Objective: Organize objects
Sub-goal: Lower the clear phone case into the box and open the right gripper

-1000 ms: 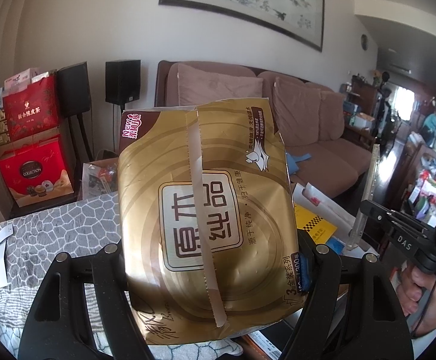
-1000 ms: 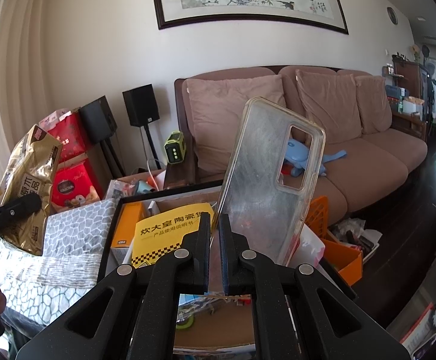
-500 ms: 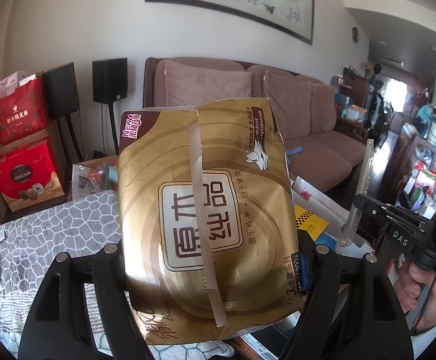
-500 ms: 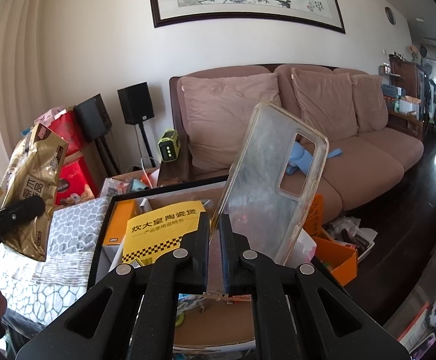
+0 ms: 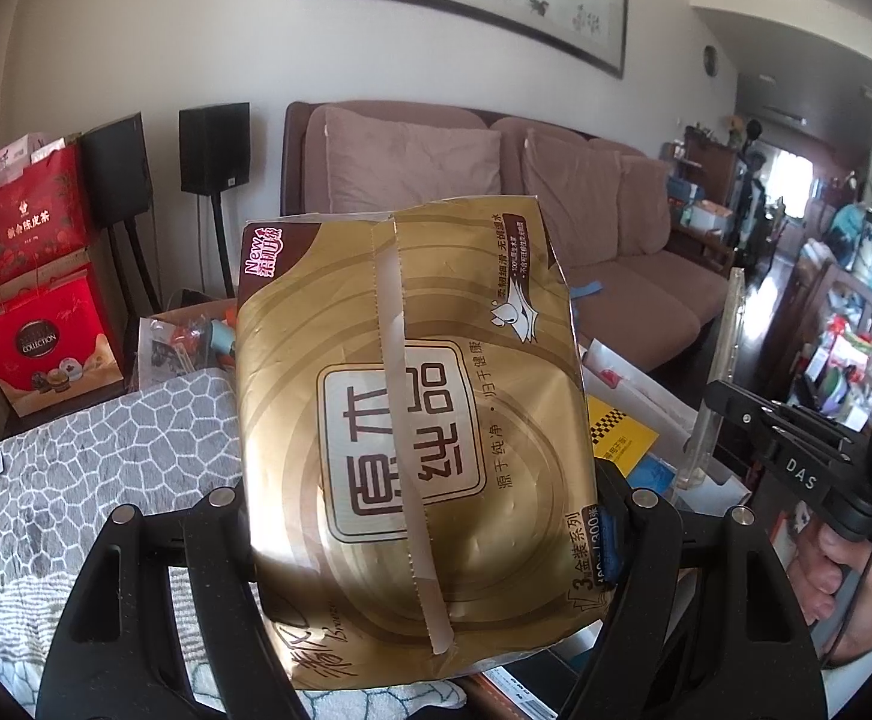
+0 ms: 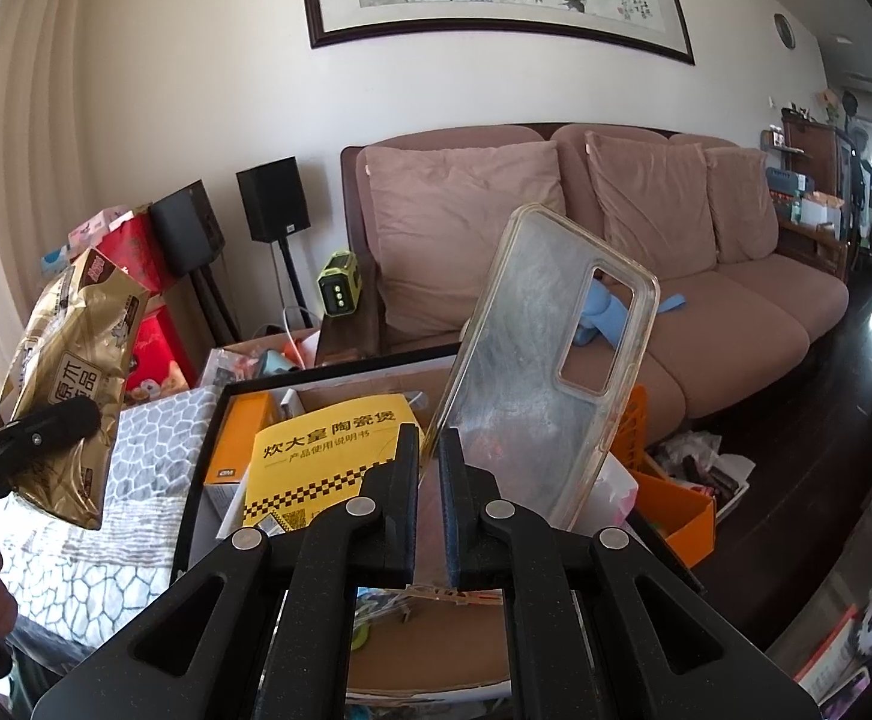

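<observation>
one gold tissue pack (image 5: 411,438) clamped in left fingers (image 5: 228,531), one clear phone case (image 6: 547,372) clamped in right fingers (image 6: 402,468)

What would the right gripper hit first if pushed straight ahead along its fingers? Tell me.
Probably the open box with the yellow booklet just below its line; the right gripper already clamps the clear phone case. Depth is uncertain.

cluttered box (image 6: 219,420) below, patterned cloth (image 5: 105,420) bare beside it, sofa (image 6: 736,300) behind
</observation>
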